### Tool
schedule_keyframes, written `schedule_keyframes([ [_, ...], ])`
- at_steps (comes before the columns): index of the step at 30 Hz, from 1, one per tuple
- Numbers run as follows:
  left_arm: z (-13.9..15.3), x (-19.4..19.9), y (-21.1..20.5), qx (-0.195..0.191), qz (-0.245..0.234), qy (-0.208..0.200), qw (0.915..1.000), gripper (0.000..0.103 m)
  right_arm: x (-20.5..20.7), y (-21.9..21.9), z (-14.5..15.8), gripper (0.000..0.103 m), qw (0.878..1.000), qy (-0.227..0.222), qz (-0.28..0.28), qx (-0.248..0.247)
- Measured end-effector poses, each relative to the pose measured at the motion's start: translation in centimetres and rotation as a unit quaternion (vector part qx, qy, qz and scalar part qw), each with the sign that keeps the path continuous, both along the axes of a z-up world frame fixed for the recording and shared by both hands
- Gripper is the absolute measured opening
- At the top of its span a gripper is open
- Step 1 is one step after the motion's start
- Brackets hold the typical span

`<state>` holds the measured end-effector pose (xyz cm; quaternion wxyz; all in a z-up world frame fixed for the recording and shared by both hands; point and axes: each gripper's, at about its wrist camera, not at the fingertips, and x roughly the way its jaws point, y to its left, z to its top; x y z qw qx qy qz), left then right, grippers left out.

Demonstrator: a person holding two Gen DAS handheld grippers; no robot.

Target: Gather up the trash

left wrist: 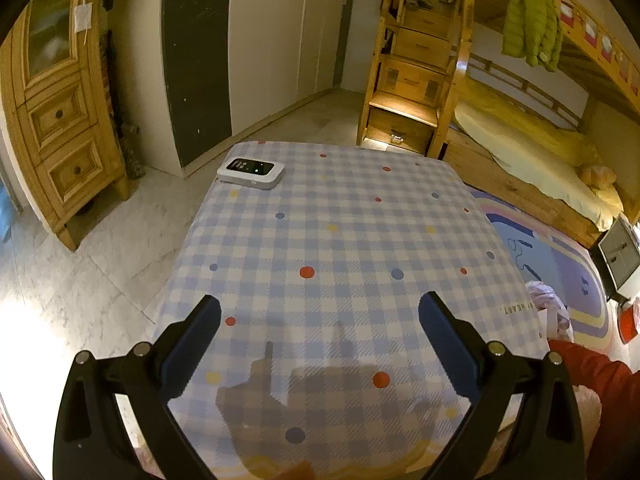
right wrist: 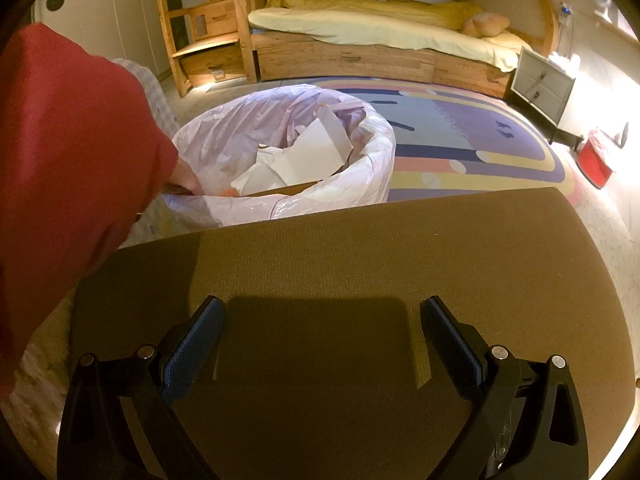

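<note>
A child's bedroom at home: ahead of the fingers, a wooden bunk bed (right wrist: 376,36), drawer steps (left wrist: 412,80) and colourful rug (right wrist: 472,140).

1. Warm, dim indoor light; strong fisheye bending at edges, dark vignette corners.
2. Glare blows out the floor (left wrist: 36,320) at lower left.
3. Sleeve (right wrist: 68,152) blurred, upper left.
4. Gripper shadows fall on tablecloth (left wrist: 340,240).

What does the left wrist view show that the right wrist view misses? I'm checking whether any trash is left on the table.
Only the left wrist view shows the checked tablecloth top, bare except for a small white device, plus the open left gripper and a green jacket. Only the right wrist view shows inside the lined bin, where white paper lies, a brown chair seat and the open right gripper. Both show the bunk bed, rug and red sleeve.
</note>
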<state>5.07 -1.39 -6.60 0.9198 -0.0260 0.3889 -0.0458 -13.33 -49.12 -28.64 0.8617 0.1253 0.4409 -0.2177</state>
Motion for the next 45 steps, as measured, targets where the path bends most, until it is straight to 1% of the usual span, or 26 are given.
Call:
schedule_keyframes([
  [2,-0.3,0.0,0.0,0.003,0.001,0.004,1.0000,0.096,0.0,0.0,0.0,0.097,1.000,0.000,0.000,0.000],
  [5,-0.5,0.3,0.4,0.023,0.002,0.014,0.9996,0.096,0.0,0.0,0.0,0.097,1.000,0.000,0.000,0.000],
  [9,-0.4,0.6,1.6,0.025,0.004,0.020,0.9995,0.096,0.0,0.0,0.0,0.097,1.000,0.000,0.000,0.000],
  [11,-0.4,0.8,2.4,0.017,0.008,0.022,0.9996,0.096,0.0,0.0,0.0,0.097,1.000,0.000,0.000,0.001],
  [14,-0.4,0.4,3.2,-0.005,0.009,0.026,0.9996,0.096,0.3,-0.1,-0.2,0.097,1.000,0.001,0.000,0.000],
  [19,0.3,-1.6,4.7,-0.039,0.003,0.018,0.9991,0.096,0.6,0.0,-0.3,0.097,1.000,0.000,0.000,0.000],
  [21,0.8,-2.7,5.5,-0.049,0.004,0.008,0.9988,0.096,0.6,0.0,-0.3,0.097,1.000,0.000,0.000,0.001],
  [30,3.5,-6.5,8.2,-0.066,0.026,-0.037,0.9968,0.096,0.6,-0.1,-0.3,0.097,1.000,0.001,0.000,0.001],
  [38,5.5,-7.9,10.6,-0.051,0.057,-0.068,0.9947,0.096,0.6,-0.1,-0.3,0.097,1.000,0.001,0.000,0.001],
  [40,5.4,-7.9,10.8,-0.048,0.059,-0.069,0.9947,0.096,0.6,-0.2,-0.3,0.097,1.000,0.001,0.000,0.001],
  [45,4.8,-6.8,10.6,-0.023,0.064,-0.057,0.9960,0.096,0.6,-0.2,-0.3,0.097,1.000,0.001,0.000,0.001],
])
